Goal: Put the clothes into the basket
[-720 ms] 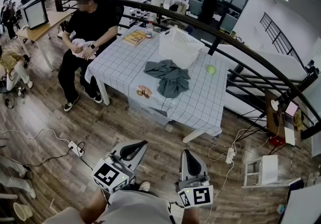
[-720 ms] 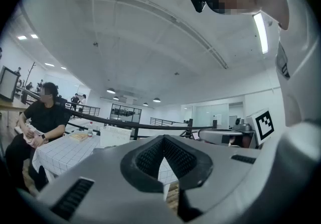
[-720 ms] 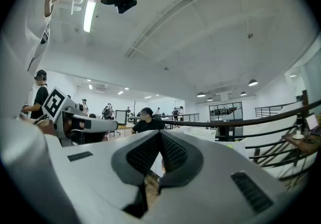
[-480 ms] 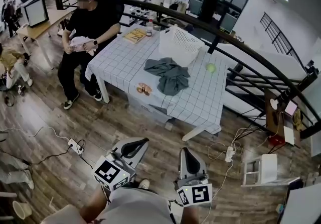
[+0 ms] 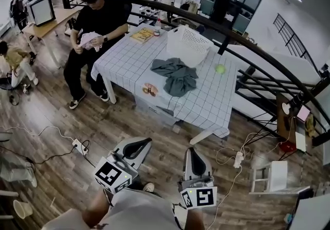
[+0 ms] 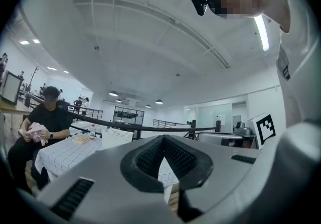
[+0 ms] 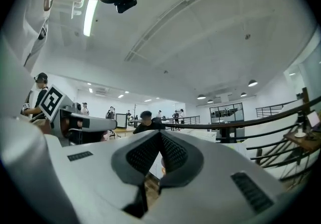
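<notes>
Lower centre: left gripper [image 5: 139,147] and right gripper [image 5: 193,154], jaws together, empty. Upper centre: grey clothes [image 5: 178,76] just below white basket [image 5: 188,46] on checked table [image 5: 129,61].

Brightness: all 3 views are bright and evenly lit, and the white ceiling and walls look pale.
Source: a ceiling strip light [image 6: 262,32] shines overhead, with small round lamps far beyond the table [image 5: 129,61].
Glare: the strip light blooms to pure white.
Shadows: 1 soft dark patch lies on the wooden floor [image 5: 62,120] under the table.
Contrast: the white basket [image 5: 188,46] on the table nearly merges with the cloth.
Distortion: strong fisheye bends the railing [image 5: 227,32] behind the table into an arc, and both gripper views have black corners.
</notes>
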Tool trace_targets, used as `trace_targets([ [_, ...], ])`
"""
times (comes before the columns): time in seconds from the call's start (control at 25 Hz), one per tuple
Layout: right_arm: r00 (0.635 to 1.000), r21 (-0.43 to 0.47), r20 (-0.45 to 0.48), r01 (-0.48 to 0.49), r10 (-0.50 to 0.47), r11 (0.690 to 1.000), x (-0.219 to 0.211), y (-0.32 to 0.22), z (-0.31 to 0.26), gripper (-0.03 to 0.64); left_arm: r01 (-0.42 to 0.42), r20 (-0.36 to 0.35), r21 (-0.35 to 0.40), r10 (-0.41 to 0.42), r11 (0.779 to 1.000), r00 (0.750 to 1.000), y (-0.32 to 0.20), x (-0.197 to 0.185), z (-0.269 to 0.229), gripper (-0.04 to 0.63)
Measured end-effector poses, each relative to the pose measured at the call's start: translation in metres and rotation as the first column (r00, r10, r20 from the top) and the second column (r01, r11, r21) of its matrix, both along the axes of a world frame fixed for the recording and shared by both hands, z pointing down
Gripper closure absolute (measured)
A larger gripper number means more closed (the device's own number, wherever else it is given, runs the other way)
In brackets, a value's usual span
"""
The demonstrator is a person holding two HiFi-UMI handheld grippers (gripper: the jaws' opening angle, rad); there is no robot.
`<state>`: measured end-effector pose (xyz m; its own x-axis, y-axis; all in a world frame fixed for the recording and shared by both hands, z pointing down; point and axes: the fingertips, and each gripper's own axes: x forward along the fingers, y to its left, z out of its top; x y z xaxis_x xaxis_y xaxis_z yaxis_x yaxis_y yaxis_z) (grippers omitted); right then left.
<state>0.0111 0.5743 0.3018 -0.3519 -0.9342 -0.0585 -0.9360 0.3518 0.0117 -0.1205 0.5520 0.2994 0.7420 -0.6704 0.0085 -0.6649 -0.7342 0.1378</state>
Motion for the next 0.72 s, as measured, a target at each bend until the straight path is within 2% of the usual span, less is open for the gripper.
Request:
trace_targets([
  [0.2, 0.998, 0.008, -0.016, 0.055, -0.054, 0.998, -0.004, -0.01, 0.0, 0.601, 0.022, 0.003, -0.012, -0.022, 1.0, 1.0, -0.012, 0.002, 0.005, 0.591],
  [0.52, 0.998, 0.002, -0.034, 0.049, -0.049, 0.999, -0.01, -0.056, 0.007, 0.601, 0.004, -0.016, -0.018, -0.005, 1.0, 1.0, -0.059, 0.0, 0.014, 0.591],
  [0.72, 0.998, -0.009, -0.045, 0.032, -0.033, 0.999, -0.011, -0.088, 0.012, 0.601, -0.042, -0.029, -0.023, 0.041, 0.999, 0.999, -0.095, 0.007, 0.019, 0.591],
])
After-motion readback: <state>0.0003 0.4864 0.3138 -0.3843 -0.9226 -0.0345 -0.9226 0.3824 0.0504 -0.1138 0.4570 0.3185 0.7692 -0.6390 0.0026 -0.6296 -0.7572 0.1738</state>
